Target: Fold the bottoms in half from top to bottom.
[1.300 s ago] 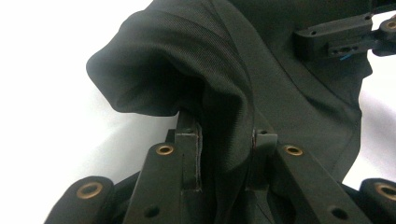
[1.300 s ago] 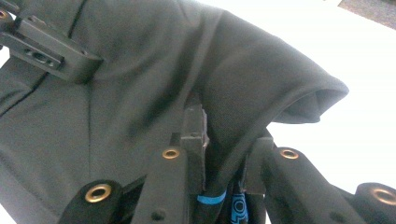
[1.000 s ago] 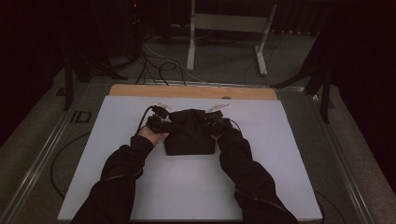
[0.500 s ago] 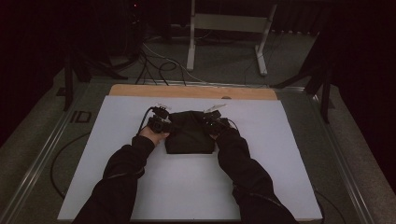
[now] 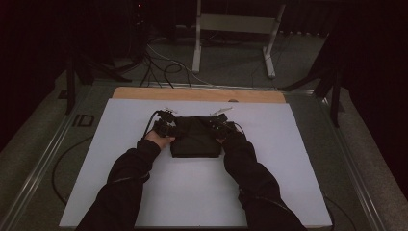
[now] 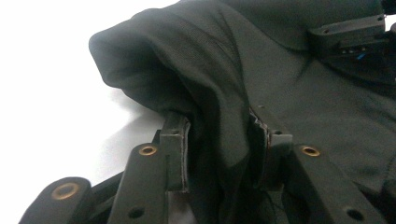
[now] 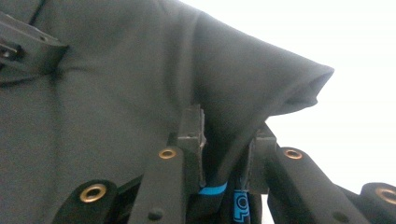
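At the centre of the high view, the left gripper (image 5: 166, 126) has a fold of the dark folded garment (image 5: 195, 137) between its jaws, which have just been opening. The right gripper (image 5: 222, 126) pinches the opposite edge. The garment lies between them on the white table (image 5: 288, 159).

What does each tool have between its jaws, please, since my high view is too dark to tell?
Observer: The left tool has a raised fold of the dark cloth between its jaws, touching both pads. Those jaws have just been opening.
Operator: And the right one?
Observer: The right tool pinches a fold at the cloth's other edge.
Operator: Are there any markings on the cloth?
Observer: A blue tag shows low between the right tool's jaws.
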`<state>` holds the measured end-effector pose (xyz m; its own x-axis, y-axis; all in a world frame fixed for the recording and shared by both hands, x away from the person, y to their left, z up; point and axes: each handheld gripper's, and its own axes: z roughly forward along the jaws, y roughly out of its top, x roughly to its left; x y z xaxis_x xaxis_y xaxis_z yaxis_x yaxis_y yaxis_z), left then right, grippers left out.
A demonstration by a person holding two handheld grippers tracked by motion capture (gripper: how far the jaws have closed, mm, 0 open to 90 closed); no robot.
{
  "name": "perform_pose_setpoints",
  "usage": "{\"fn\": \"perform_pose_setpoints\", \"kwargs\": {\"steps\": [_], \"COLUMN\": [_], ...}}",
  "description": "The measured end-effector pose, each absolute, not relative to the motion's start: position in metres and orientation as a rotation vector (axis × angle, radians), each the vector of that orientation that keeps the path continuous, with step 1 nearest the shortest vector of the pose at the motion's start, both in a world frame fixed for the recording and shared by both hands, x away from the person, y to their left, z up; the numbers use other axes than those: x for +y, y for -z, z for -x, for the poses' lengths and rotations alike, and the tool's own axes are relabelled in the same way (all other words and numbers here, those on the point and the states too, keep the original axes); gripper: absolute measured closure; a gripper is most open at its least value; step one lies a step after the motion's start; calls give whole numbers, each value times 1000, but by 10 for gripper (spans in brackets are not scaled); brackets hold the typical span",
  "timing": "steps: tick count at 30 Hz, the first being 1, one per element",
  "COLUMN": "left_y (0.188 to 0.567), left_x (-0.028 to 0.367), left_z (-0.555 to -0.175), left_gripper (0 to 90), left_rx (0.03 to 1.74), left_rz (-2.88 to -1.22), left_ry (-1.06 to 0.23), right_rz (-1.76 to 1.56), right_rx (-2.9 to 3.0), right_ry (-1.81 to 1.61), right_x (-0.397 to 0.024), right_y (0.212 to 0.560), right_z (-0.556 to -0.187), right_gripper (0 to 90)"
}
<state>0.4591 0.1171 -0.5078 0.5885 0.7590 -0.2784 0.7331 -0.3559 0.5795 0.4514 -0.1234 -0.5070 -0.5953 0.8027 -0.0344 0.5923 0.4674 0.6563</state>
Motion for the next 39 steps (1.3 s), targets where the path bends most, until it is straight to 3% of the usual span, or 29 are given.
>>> {"fn": "perform_pose_setpoints", "kwargs": {"steps": [6, 9, 10, 11, 17, 18, 22, 24, 31, 39], "left_y": [506, 503, 503, 501, 495, 494, 489, 485, 470, 458], "left_x": [114, 113, 113, 113, 113, 114, 116, 116, 114, 115], "left_z": [-459, -459, -459, -459, -455, -455, -453, -449, -440, -433], "left_gripper": [544, 434, 401, 345, 240, 170, 118, 109, 0, 0], "left_rx": [1194, 1222, 1222, 1223, 1217, 1219, 1180, 1136, 1044, 971], "left_rz": [-2183, -2208, -2208, -2205, -2190, -2180, -2156, -2149, -2153, -2161], "left_ry": [-90, -106, -106, -98, -141, -128, -94, -86, -88, -79], "right_rz": [-1174, -1169, -1169, -1188, -1220, -1235, -1232, -1222, -1192, -1128], "right_rx": [2358, 2344, 2344, 2352, 2368, 2354, 2348, 2371, 2377, 2374], "right_ry": [-846, -821, -821, -831, -845, -865, -893, -942, -1017, -1026], "right_x": [-123, -125, -125, -127, -131, -133, -134, -135, -134, -130], "right_y": [507, 505, 505, 504, 502, 500, 495, 491, 482, 470], "right_z": [-452, -452, -452, -452, -453, -452, -451, -448, -444, -440], "right_gripper": [692, 567, 567, 460, 317, 243, 190, 121, 94, 93]}}
